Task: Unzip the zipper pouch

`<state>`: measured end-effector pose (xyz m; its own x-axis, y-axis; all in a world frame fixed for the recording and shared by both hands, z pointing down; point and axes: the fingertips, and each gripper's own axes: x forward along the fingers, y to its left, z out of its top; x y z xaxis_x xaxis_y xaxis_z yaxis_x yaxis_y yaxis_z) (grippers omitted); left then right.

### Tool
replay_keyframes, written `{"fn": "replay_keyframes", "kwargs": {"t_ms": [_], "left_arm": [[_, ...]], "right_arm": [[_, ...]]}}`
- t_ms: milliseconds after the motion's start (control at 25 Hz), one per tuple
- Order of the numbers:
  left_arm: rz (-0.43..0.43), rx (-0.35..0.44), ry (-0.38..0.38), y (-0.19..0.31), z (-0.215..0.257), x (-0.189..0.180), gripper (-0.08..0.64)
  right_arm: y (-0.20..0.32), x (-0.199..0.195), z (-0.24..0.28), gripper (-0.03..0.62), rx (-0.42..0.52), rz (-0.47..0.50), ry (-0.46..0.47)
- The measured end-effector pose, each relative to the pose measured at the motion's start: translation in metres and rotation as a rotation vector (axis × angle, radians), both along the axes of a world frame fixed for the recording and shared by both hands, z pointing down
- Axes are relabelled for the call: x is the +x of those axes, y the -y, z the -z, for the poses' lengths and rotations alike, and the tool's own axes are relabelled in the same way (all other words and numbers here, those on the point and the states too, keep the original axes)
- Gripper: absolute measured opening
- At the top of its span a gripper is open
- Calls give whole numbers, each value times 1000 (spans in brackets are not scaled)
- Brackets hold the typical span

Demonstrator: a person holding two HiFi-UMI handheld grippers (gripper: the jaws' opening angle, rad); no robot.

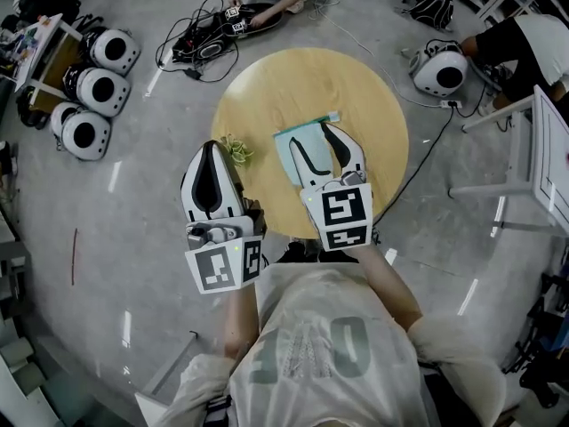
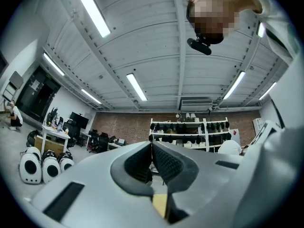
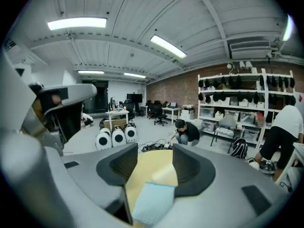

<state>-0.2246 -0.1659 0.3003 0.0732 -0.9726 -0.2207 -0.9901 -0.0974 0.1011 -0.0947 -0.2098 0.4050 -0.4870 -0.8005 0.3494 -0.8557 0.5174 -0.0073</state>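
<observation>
A light teal zipper pouch point(image 1: 298, 145) lies flat on the round wooden table point(image 1: 267, 87), its zipper edge toward the far side. My right gripper point(image 1: 309, 133) hovers over the pouch, jaws open, with nothing gripped. In the right gripper view the pouch point(image 3: 153, 202) shows low between the spread fingers of the right gripper point(image 3: 156, 160), and the tabletop point(image 3: 153, 167) lies beyond it. My left gripper point(image 1: 211, 149) sits at the table's left edge, away from the pouch. Its pads meet, and in the left gripper view the left gripper point(image 2: 152, 147) points up at the room, shut and empty.
A small yellow-green tangle point(image 1: 236, 149) lies on the table beside the left gripper. White rounded devices point(image 1: 98, 87) stand on the floor at left, another point(image 1: 440, 72) at right. Cables point(image 1: 200, 43) and a crouching person lie beyond the table. A white table point(image 1: 551, 163) stands at right.
</observation>
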Motion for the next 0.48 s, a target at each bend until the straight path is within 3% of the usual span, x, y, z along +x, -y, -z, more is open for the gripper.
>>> {"fn": "replay_keyframes", "kwargs": {"t_ms": [80,360,480], "left_arm": [[24,-15,-14,1,-6,-16,28],[129,-70,-60,-7,-34,-84,28],[188,-92,-91,-14,-50,-114,28]], "right_arm": [[11,-23,-27,244,-65,24,-66],[37,-78,-136,247,-258,24,-315],[45,-84,-176,207,-336,3,-399]]}}
